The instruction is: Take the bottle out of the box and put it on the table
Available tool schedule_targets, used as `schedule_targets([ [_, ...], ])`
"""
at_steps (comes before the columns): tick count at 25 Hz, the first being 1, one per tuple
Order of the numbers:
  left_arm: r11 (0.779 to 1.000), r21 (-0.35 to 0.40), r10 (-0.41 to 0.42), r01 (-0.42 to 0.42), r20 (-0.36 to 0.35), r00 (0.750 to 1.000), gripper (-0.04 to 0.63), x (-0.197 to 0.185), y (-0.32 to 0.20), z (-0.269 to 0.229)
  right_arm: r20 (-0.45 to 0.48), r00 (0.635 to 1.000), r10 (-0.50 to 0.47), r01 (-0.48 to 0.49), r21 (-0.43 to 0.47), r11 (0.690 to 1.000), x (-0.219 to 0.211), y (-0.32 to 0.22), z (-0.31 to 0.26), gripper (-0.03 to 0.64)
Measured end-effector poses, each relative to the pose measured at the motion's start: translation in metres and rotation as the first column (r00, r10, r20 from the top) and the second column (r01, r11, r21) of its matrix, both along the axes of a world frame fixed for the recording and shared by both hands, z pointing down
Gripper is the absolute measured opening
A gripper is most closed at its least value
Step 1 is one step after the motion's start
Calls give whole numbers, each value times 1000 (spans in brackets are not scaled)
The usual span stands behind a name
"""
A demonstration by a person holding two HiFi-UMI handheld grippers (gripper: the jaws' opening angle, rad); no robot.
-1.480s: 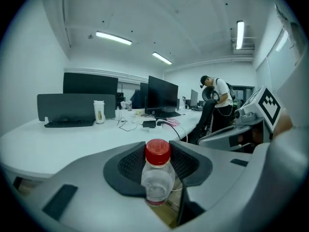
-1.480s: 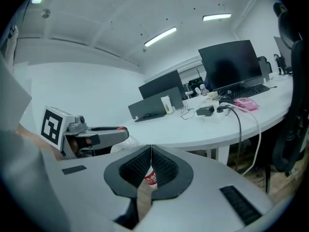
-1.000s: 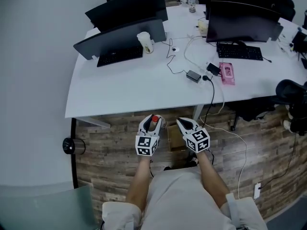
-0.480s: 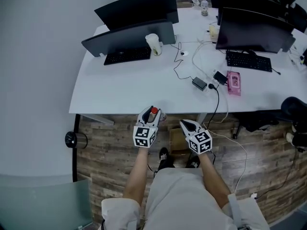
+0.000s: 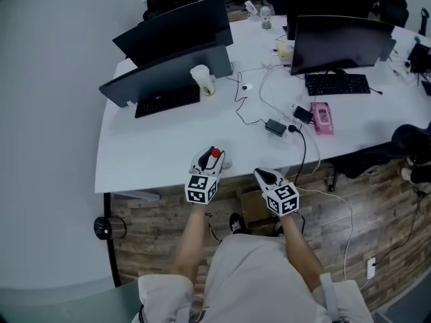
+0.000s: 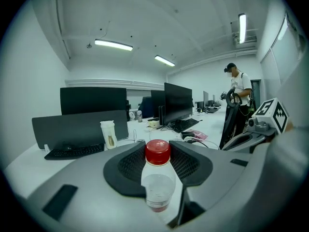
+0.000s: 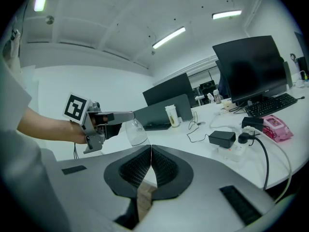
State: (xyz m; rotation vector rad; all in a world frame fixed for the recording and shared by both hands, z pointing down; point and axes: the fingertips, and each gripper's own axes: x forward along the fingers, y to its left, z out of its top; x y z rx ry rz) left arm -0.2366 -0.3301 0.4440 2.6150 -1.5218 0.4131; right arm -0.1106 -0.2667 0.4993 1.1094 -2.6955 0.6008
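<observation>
Centre frame: left gripper (image 5: 209, 157) has the red-capped bottle (image 5: 215, 153) pinched right over the near edge of the white table (image 5: 155, 147). Right gripper (image 5: 262, 175) is just lower right, with the box (image 5: 250, 207) on the floor beside it.

Left gripper (image 5: 214, 156) and right gripper (image 5: 260, 174): pale grey shells, black ribbed pads (image 7: 131, 169), black-and-white marker cubes (image 5: 201, 189); light rolled sleeves (image 5: 340, 295).

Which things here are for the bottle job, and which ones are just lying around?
For the job:
bottle, gripped by the left gripper
box on the floor
table

Just lying about:
monitors
keyboards
cup
pink pack
black charger
</observation>
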Motion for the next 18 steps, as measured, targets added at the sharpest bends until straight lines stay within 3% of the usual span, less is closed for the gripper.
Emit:
schedule_targets([
  [11, 997, -36, 67, -68, -10, 998, 161, -7, -55, 13, -27, 992, 123, -123, 3, 992, 20, -17, 7, 40],
  [18, 999, -20, 42, -43, -65, 997, 161, -11, -66, 14, -32, 988, 151, -151, -13, 988, 26, -10, 16, 40],
])
